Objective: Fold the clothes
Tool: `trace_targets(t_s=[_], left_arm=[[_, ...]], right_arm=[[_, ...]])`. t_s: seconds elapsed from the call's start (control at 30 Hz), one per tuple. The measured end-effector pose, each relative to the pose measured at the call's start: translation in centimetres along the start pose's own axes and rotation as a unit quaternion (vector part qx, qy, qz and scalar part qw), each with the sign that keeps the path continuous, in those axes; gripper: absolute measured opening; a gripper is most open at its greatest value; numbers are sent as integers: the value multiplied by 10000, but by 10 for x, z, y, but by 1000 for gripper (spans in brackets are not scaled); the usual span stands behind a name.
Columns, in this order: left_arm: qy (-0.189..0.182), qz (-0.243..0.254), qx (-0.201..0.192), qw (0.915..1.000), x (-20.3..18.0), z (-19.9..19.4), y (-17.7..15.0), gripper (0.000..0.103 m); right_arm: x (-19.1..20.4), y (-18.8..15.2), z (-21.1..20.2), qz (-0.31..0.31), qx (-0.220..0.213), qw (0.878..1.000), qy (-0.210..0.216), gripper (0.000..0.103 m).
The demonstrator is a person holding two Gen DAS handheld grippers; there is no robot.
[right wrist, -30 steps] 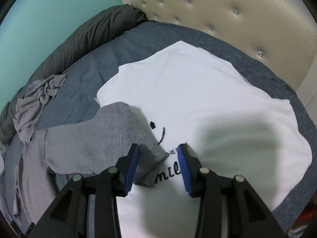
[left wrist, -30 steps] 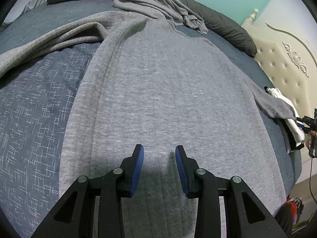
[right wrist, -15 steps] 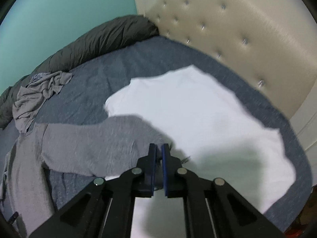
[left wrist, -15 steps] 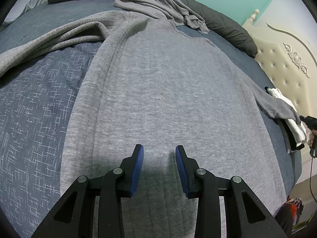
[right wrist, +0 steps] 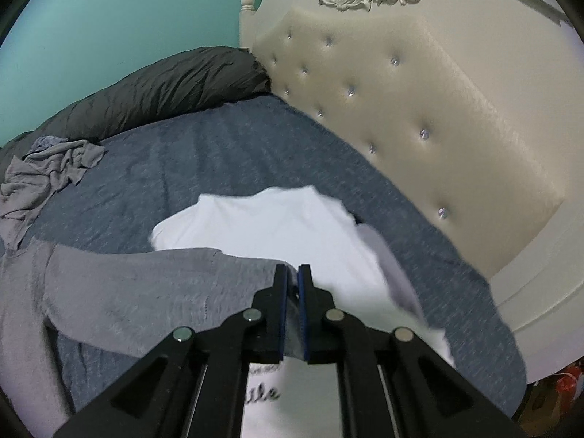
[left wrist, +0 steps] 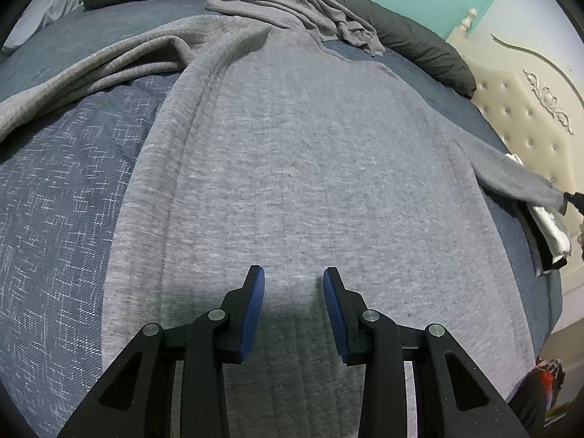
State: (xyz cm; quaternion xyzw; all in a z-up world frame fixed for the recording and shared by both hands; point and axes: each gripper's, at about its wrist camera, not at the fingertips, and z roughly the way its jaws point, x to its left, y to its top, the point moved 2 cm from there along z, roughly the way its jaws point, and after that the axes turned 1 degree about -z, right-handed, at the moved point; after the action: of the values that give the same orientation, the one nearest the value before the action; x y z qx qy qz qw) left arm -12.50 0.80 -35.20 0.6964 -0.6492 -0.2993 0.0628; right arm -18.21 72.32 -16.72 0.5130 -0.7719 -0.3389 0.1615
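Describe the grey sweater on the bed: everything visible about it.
The grey sweater is a heathered knit, long-sleeved, spread flat on the blue bedspread. One sleeve trails off rumpled to the side; the other sleeve is lifted over a white shirt, its cuff pinched in the shut right gripper. The open left gripper hovers above the body near the hem. More grey cloth lies bunched at its neck end.

White shirt (right wrist: pixel 277 226) print half hidden behind right claw (right wrist: pixel 292 273).

Right gripper (right wrist: pixel 292 273) pinches grey sleeve (right wrist: pixel 146 284) — seemingly lifted — over white shirt (right wrist: pixel 277 226).
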Motion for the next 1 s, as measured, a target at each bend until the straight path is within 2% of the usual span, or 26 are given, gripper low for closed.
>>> trace_targets(t_s=[0.23,0.37,0.53,0.6,0.7,0.83,0.87,1.0], left_arm=[[52,41,22,10000,-5,4,2,37],[77,70,45,9999,-2,5,1,37],[100,75,64,9999,-3,8,1,37],[93,81,64,9999,-5,9,5,38],[75,87,64,9999,-7,13,11,41],[55,99,54,9999,-9,18,13,42],[42,99,49,9999,-10,19,15,43],[10,120,38,9999,-16,20,14,43]], right_arm=[[-5,37,7,-190,-85,9993,-297,5],[-1,52,23,-349,20,9984,-439,5],[-7,41,57,-285,493,9951,-810,5],[-14,34,61,-159,495,9941,-950,8],[-25,27,52,315,213,9975,-590,11],[-27,17,41,796,111,9966,202,42],[-25,14,41,848,152,9957,341,46],[-12,3,47,658,435,9958,473,46]])
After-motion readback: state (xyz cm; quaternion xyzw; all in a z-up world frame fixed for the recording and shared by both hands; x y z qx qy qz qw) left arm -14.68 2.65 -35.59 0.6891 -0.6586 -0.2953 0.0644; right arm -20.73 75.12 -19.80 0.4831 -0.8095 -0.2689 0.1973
